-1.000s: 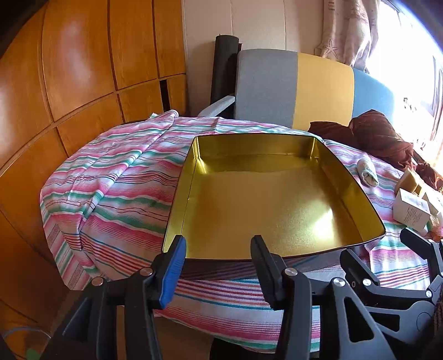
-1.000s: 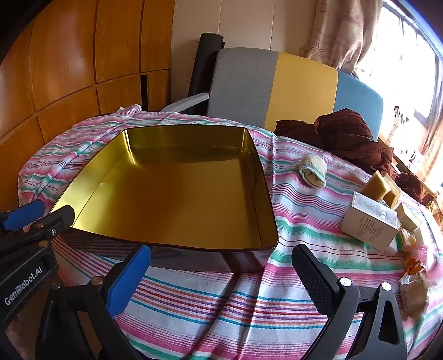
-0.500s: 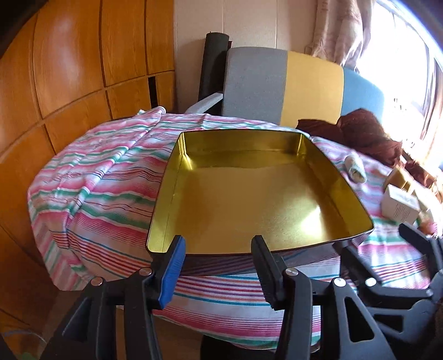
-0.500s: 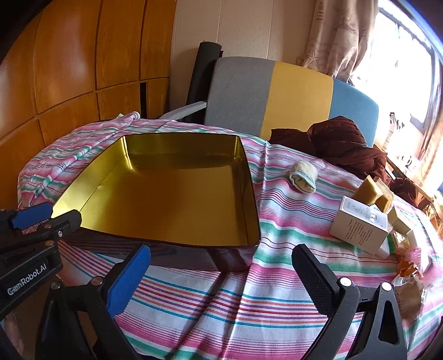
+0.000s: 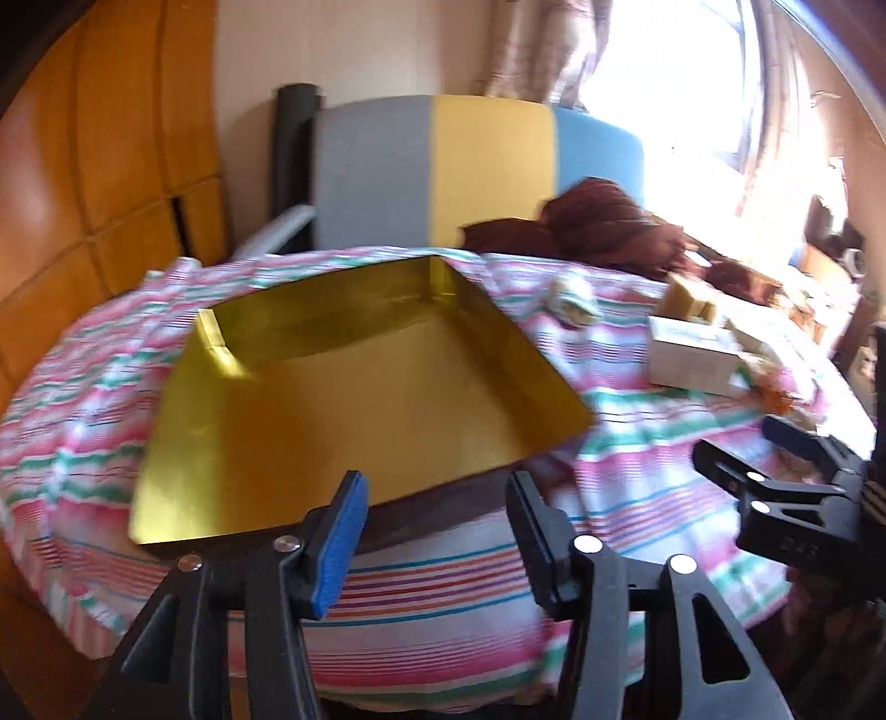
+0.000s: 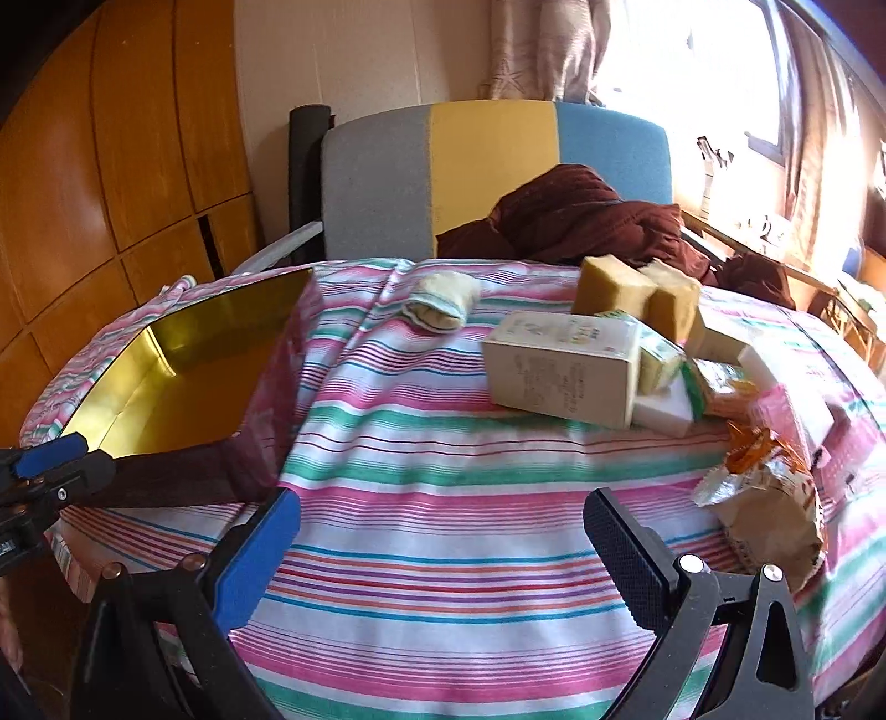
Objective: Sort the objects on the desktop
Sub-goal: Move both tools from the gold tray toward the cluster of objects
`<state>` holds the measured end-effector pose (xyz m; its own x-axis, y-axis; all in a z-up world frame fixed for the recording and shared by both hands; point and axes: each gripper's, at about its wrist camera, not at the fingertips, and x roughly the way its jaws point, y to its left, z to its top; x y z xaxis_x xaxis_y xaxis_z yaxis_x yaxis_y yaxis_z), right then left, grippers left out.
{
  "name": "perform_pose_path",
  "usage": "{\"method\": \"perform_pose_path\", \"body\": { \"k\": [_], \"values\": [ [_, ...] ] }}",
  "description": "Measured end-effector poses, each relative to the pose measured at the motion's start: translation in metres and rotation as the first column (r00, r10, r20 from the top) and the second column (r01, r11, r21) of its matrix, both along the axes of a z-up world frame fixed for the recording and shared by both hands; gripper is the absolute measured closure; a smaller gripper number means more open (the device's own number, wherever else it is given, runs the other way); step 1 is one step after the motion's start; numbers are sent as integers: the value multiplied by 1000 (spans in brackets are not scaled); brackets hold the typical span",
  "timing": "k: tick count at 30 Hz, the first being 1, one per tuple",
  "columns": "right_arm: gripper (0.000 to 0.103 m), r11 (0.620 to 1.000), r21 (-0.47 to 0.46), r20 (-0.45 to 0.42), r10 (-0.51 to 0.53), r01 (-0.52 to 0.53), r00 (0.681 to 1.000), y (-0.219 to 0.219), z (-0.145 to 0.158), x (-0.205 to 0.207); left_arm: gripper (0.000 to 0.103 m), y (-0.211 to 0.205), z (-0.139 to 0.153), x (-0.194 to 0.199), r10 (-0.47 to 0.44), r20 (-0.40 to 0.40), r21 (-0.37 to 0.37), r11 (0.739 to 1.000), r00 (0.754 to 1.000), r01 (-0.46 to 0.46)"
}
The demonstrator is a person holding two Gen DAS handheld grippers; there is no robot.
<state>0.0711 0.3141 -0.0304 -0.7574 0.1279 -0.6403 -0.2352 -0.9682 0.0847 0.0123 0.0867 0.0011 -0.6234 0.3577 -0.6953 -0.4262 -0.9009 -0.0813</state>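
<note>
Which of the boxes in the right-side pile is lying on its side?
The long cream carton, at the pile's left front edge. It lies flat with its printed side up, while the two tan blocks behind it stand upright.

This is a lived-in room of a home, not a workplace. Warm wooden cabinets (image 6: pixel 127 183) panel the left wall, and a patterned curtain (image 6: pixel 542 50) hangs beside a bright window (image 6: pixel 692 66). A round table wears a striped cloth (image 6: pixel 443 443) in pink, green and white. Behind it stands a chair (image 6: pixel 493 171) upholstered in grey, yellow and blue, with a dark red garment (image 6: pixel 576 221) heaped against it. On the cloth lie household odds: a gold tin (image 5: pixel 343 399), a rolled sock (image 6: pixel 443 304), small boxes (image 6: pixel 565 365) and a snack bag (image 6: pixel 769 509).
</note>
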Motion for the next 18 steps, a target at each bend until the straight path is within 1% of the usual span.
{"method": "perform_pose_path", "body": {
  "k": [2,3,7,11,14,17,18],
  "values": [
    [0,999,-26,2,-24,24,1000,20,-4,8,47,15,1,0,-66,32,47,997,997,64],
    [0,999,-35,1,-37,37,999,28,-5,12,47,24,2,0,-93,36,55,994,995,91],
    [0,996,-79,-11,-46,45,999,55,-10,21,47,59,10,-4,-201,48,72,978,978,197],
    [0,996,-92,0,-20,20,1000,62,-22,24,47,97,15,-16,-288,60,66,956,956,285],
    [0,996,-84,16,15,-14,1000,61,-32,22,47,125,15,-26,-368,95,91,929,925,360],
    [0,994,-102,7,34,-33,999,63,-39,22,46,153,11,-41,-439,175,163,896,881,414],
    [0,994,-104,-2,38,-38,999,63,-41,23,45,163,9,-46,-452,201,187,888,869,419]
  ]
}}
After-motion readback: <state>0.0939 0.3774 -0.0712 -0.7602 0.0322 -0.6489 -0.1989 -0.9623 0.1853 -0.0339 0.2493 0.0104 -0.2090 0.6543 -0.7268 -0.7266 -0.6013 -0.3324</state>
